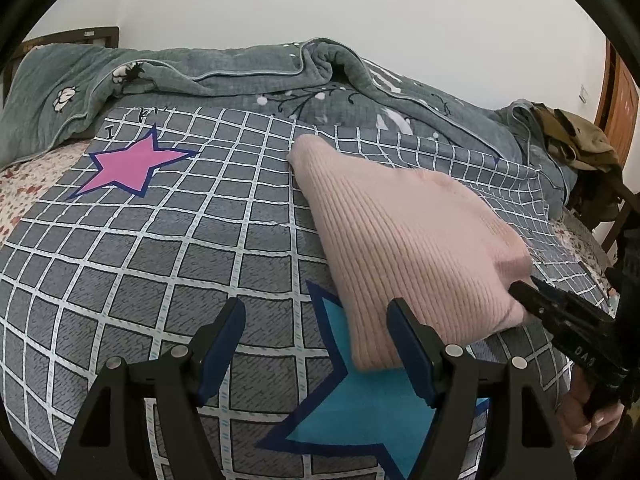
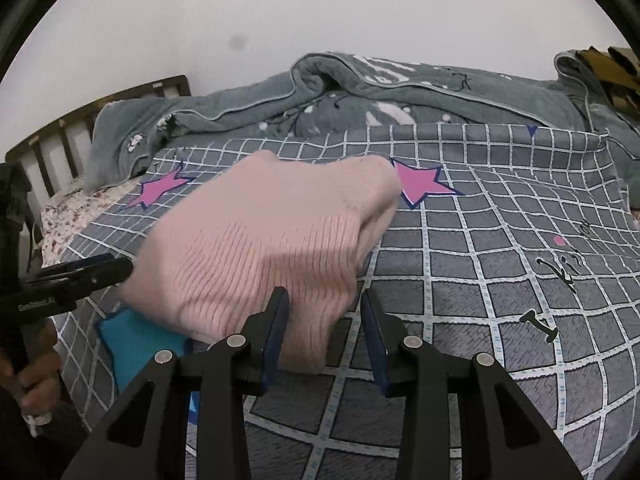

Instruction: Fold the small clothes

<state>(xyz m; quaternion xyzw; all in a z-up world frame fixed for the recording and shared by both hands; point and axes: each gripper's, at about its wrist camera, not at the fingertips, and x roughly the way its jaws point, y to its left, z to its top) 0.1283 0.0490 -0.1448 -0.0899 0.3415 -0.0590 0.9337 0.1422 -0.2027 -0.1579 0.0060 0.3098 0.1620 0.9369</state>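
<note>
Pink sweater (image 1: 404,236): I see it folded into a thick ribbed bundle, lying on the grey checked bedsheet (image 1: 160,264); its near corner covers part of the blue star (image 1: 360,428) printed on the sheet

Left gripper (image 1: 316,344): my jaws stand apart with nothing between them; the right-hand finger sits just at the sweater's near edge, the left one over bare sheet

Right gripper (image 2: 324,332): jaws parted here too, gripping nothing; the sweater's near edge lies just ahead of the left-hand finger and partly between the two, though I cannot tell whether either pad touches the knit

Right gripper from the left camera: I see it coming in from the right side, its tip at the sweater's right edge; whether it touches is hidden by blur

Left gripper from the right camera: it reaches in from the left, tip just beside the sweater's left edge, with a hand (image 2: 28,384) holding its grip below

Sheet prints: a pink star (image 1: 132,166) lies well beyond the sweater to the left; a second pink star (image 2: 420,184) sits beside the sweater's far right corner

Background: a crumpled grey-green quilt (image 1: 224,72) is heaped along the far side of the bed, against a white wall (image 1: 320,0)
</note>
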